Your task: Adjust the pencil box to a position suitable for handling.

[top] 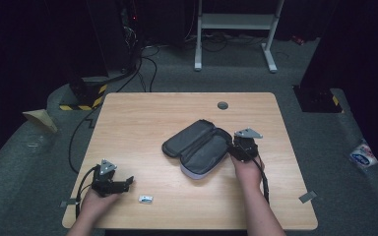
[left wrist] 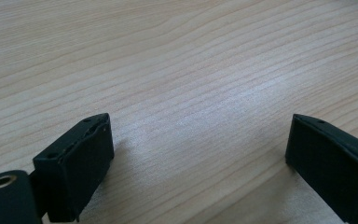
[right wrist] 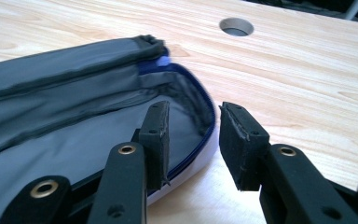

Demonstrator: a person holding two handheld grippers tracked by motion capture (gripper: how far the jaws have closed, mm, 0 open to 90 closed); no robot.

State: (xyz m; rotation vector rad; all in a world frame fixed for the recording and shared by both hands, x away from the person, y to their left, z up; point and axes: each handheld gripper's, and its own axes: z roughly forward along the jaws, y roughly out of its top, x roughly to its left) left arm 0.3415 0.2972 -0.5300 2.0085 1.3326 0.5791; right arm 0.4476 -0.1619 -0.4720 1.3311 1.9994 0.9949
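Straddling the open pencil case (right wrist: 74, 107) rim, our right gripper (right wrist: 193, 140) jaws part-spread, unpinched; left gripper (left wrist: 200, 154) wide, empty; next, pinch the rim.

A light wooden surface (top: 128, 113) with a round grommet hole (top: 222, 105) stands on grey carpet (top: 24, 147). Beyond it, a white frame (top: 236, 22) and black cables (top: 142, 64) sit in a dark room; hazard-striped tape (top: 86, 101) lies far left.

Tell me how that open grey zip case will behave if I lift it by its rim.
The case looks like soft fabric with wrinkled lining, so it would probably sag rather than stay flat. Lying open with nothing visible inside, it seems light. Gripped at one edge by the right tool, the other half may well flop.
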